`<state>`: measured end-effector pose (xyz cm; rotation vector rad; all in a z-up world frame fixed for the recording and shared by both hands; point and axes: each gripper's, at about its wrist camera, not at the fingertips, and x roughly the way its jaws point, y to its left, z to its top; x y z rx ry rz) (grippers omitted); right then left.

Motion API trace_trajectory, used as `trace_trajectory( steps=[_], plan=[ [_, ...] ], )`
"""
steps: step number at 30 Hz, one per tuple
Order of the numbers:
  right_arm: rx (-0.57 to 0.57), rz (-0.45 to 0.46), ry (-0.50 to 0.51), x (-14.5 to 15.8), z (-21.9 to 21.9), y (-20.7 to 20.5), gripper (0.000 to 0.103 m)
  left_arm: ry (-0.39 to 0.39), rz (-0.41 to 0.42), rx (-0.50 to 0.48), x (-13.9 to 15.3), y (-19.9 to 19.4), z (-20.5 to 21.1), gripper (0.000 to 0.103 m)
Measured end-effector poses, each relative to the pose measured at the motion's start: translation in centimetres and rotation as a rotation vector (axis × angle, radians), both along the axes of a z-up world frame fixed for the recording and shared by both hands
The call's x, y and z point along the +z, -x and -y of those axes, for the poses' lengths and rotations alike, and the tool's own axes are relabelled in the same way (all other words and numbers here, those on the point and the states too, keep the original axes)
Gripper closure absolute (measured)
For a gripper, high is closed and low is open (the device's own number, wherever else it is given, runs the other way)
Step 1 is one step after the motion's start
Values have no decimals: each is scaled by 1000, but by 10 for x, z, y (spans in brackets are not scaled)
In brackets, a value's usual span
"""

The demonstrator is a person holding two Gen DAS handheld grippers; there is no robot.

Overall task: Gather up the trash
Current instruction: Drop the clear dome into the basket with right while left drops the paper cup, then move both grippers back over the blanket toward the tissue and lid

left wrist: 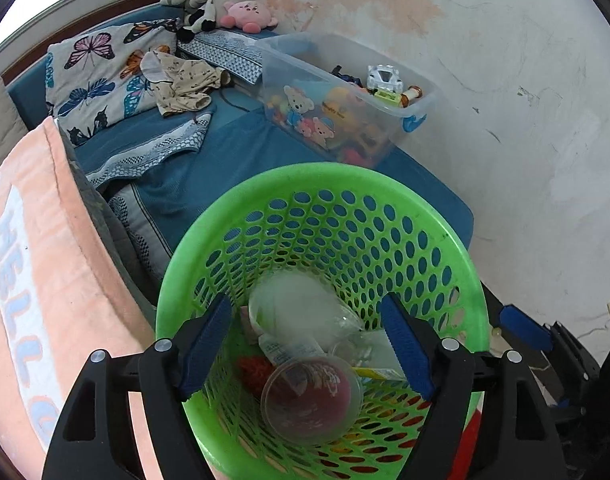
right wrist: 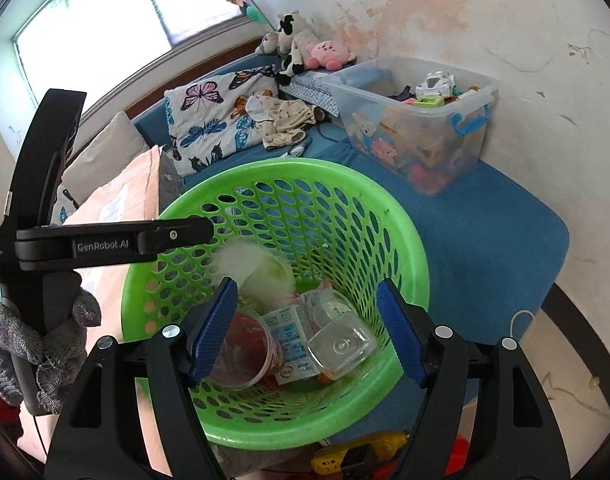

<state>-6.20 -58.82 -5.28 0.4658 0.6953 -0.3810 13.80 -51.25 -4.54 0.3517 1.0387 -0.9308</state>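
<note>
A green perforated basket (left wrist: 437,216) (right wrist: 397,220) stands by the blue bed. It holds trash: a clear cup with red residue (left wrist: 311,400) (right wrist: 241,350), a white bowl-like piece (left wrist: 293,304) (right wrist: 261,268), a blue-and-white carton (right wrist: 289,334) and a clear plastic container (right wrist: 341,346). My left gripper (left wrist: 309,344) is open and empty above the basket's mouth. My right gripper (right wrist: 309,332) is open and empty over the basket too. The left gripper's body (right wrist: 105,240) shows in the right wrist view, over the basket's left rim.
A clear toy bin (left wrist: 345,92) (right wrist: 417,120) sits on the blue bed (left wrist: 241,148) (right wrist: 485,220) by the stained wall. A butterfly pillow (left wrist: 101,76), crumpled clothes (left wrist: 181,84), plush toys (left wrist: 225,4) and a peach towel (left wrist: 45,280) lie to the left. Toys (right wrist: 357,456) lie on the floor.
</note>
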Motion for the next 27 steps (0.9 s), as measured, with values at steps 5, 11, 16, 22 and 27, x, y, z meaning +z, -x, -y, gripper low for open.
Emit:
trace_trajectory(
  steps=[5,11,16,22,27],
  plan=[
    [20,8,20,7,-10,-1,31,18,2,14,8,2,-22,27],
    [99,30,62,24,-36,-8,30,25,60,95,28,2,-78,26],
    [188,50,77,37,-63,-28,28,38,91,174,43,-4,-135,26],
    [317,67,89,51,-103,-69,28,19,161,277,56,-14,-205,26],
    [436,77,99,62,-144,-109,28,11,170,389,61,-31,-264,26]
  ],
)
